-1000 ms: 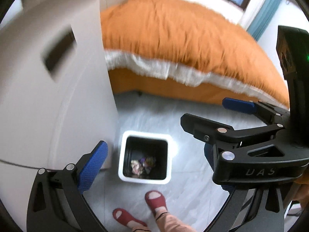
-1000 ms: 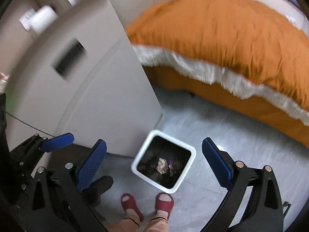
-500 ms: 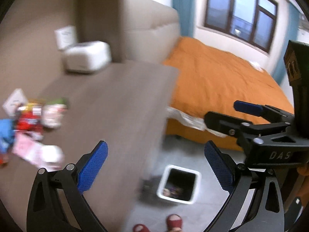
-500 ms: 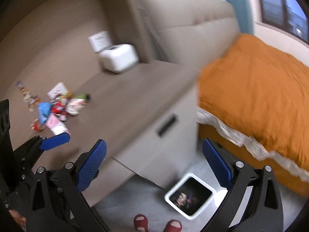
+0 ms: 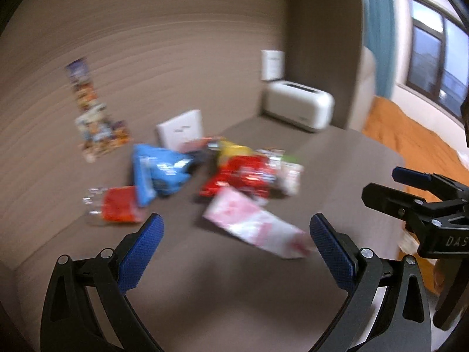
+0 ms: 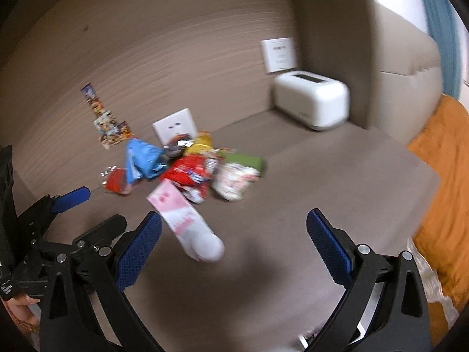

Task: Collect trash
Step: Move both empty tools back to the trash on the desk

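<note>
A pile of snack wrappers lies on the brown tabletop (image 5: 234, 293). A pink-and-white packet (image 5: 255, 226) is nearest, also in the right wrist view (image 6: 187, 223). Behind it lie a red wrapper (image 5: 243, 176), a blue bag (image 5: 161, 173), a small red packet (image 5: 117, 205) and a white-and-green packet (image 6: 234, 179). My left gripper (image 5: 236, 243) is open and empty just short of the pink packet. My right gripper (image 6: 233, 240) is open and empty, beside the left one (image 6: 70, 220), and shows in the left wrist view (image 5: 422, 193).
A white toaster (image 5: 299, 108) stands at the back right by the wall. A white socket plate (image 5: 180, 130) and a strip of colourful stickers (image 5: 91, 108) are on the wall behind the pile. The orange bed (image 6: 445, 176) lies to the right, past the table's edge.
Both grippers have swung up from over the floor bin to face the tabletop and the wrapper pile. The bin has left both views. Both stay open and empty.
</note>
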`<state>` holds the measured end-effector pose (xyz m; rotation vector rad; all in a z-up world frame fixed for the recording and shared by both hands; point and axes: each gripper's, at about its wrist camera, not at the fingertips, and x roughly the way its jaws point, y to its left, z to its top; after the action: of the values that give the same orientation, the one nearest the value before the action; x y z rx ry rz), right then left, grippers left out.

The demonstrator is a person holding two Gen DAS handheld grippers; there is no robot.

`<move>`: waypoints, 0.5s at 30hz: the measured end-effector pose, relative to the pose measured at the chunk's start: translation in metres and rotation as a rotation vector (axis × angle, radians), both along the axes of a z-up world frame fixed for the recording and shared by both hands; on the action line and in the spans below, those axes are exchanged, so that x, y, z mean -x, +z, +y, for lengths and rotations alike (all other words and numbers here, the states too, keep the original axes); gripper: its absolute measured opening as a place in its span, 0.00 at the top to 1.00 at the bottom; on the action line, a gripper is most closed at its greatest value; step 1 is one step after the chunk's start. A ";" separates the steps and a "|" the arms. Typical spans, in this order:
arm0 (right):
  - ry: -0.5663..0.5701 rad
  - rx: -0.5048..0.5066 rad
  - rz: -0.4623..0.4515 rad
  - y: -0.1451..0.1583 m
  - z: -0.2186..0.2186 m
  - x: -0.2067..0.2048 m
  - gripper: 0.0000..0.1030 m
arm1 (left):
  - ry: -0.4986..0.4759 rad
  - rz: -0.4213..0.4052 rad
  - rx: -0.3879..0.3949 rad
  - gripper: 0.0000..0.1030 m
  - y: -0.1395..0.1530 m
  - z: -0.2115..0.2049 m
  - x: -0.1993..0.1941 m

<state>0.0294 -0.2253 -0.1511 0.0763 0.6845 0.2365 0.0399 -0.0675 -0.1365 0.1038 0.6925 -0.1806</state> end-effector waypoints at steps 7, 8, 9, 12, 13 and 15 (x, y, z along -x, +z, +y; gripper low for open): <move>0.048 0.056 0.044 -0.012 0.060 -0.046 0.04 | 0.177 0.021 -0.026 0.05 -0.015 0.070 -0.033; 0.045 0.061 0.056 -0.015 0.065 -0.053 0.04 | 0.200 0.026 -0.026 0.05 -0.019 0.078 -0.039; 0.042 0.064 0.068 -0.018 0.071 -0.061 0.04 | 0.219 0.033 -0.022 0.05 -0.022 0.087 -0.048; 0.035 0.068 0.095 -0.029 0.082 -0.081 0.04 | 0.246 0.049 -0.050 0.05 -0.031 0.100 -0.067; 0.032 0.075 0.102 -0.032 0.085 -0.087 0.04 | 0.242 0.046 -0.058 0.05 -0.032 0.101 -0.073; 0.033 0.075 0.114 -0.038 0.089 -0.097 0.04 | 0.225 0.030 -0.071 0.05 -0.031 0.101 -0.081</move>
<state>0.1262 -0.1365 -0.1889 0.0062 0.8077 0.2395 0.1207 0.0336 -0.1674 0.0907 0.7356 0.0588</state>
